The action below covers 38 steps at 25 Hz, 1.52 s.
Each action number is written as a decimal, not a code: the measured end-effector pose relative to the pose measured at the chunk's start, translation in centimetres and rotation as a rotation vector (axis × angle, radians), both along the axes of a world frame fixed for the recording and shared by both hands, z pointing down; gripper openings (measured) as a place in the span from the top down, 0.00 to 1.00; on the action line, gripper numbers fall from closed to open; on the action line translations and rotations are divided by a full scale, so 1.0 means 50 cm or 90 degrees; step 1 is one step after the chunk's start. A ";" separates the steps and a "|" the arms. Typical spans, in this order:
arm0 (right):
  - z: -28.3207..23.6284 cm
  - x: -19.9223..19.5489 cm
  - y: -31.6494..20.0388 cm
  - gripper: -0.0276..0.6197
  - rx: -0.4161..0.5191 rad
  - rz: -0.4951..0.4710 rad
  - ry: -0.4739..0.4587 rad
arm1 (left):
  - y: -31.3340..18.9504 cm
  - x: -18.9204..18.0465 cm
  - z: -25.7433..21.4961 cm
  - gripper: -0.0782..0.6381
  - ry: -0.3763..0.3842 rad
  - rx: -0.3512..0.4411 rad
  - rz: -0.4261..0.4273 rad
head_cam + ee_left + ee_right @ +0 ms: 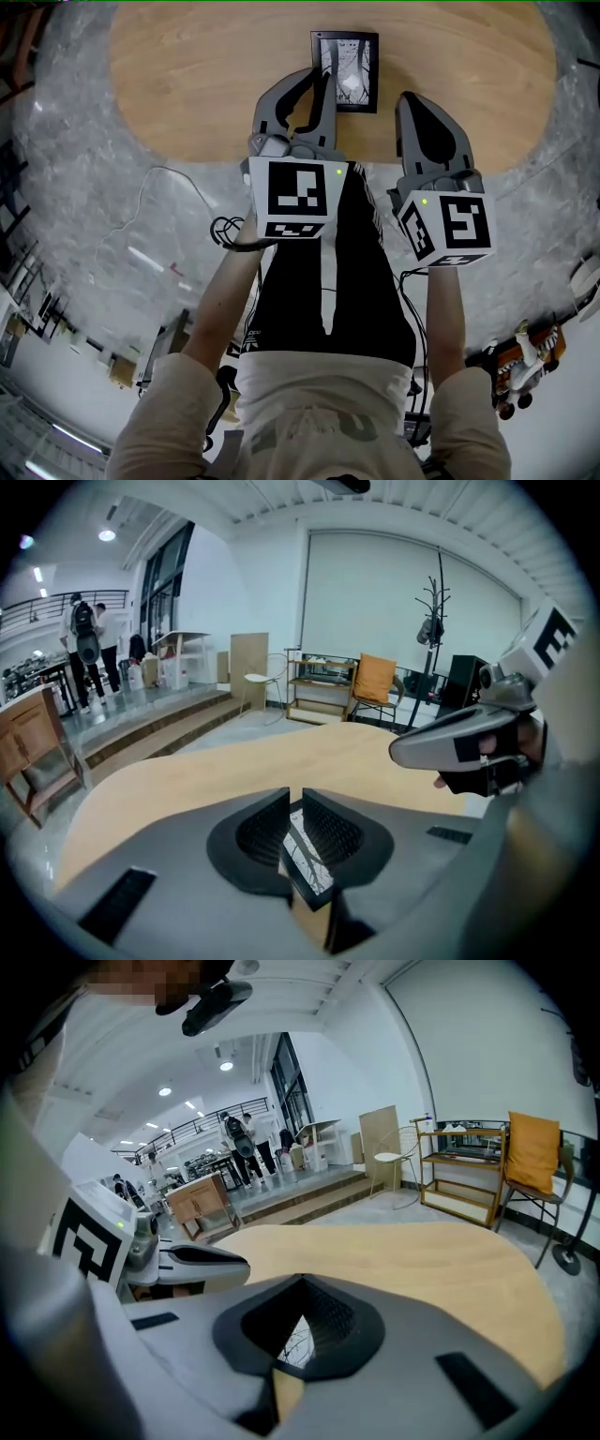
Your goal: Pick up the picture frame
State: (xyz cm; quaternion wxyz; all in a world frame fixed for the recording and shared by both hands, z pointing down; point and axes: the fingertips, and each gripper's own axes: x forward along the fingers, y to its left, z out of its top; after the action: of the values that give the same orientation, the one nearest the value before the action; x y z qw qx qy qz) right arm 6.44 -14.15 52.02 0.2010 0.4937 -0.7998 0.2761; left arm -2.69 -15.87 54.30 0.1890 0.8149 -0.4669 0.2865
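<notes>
The picture frame (344, 70), black-edged with a pale branch print, lies flat near the back of the oval wooden table (187, 75). My left gripper (321, 77) hovers over the frame's left edge with its jaws closed together and nothing between them. In the left gripper view the frame (307, 855) shows through the thin slit under the left gripper (295, 794). My right gripper (410, 97) is just right of the frame, over the table's near edge, also shut and empty. Through the right gripper (302, 1283) a bit of the frame (292, 1340) shows.
The person's black trousers (328, 281) are below the grippers, and a cable (159, 187) runs over the marble floor at left. Beyond the table stand a chair with an orange cushion (375, 682), a coat stand (434, 621) and a wooden cabinet (197, 1204).
</notes>
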 end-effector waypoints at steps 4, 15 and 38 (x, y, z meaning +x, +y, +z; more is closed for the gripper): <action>0.012 0.011 0.008 0.95 0.000 -0.004 0.019 | 0.022 0.051 0.027 0.62 -0.005 -0.026 0.110; 0.027 0.002 0.053 0.95 -0.022 -0.038 0.040 | 0.173 0.116 0.176 0.45 -0.130 -0.203 0.376; 0.048 -0.022 0.157 0.95 -0.057 -0.092 0.047 | 0.210 0.095 0.285 0.43 -0.272 -0.236 0.449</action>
State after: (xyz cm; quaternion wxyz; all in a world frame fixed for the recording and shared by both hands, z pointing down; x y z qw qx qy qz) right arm 5.33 -6.29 54.43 0.2720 0.4353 -0.8119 0.2781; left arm 2.08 -5.39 68.52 0.1217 0.7993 -0.1298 0.5740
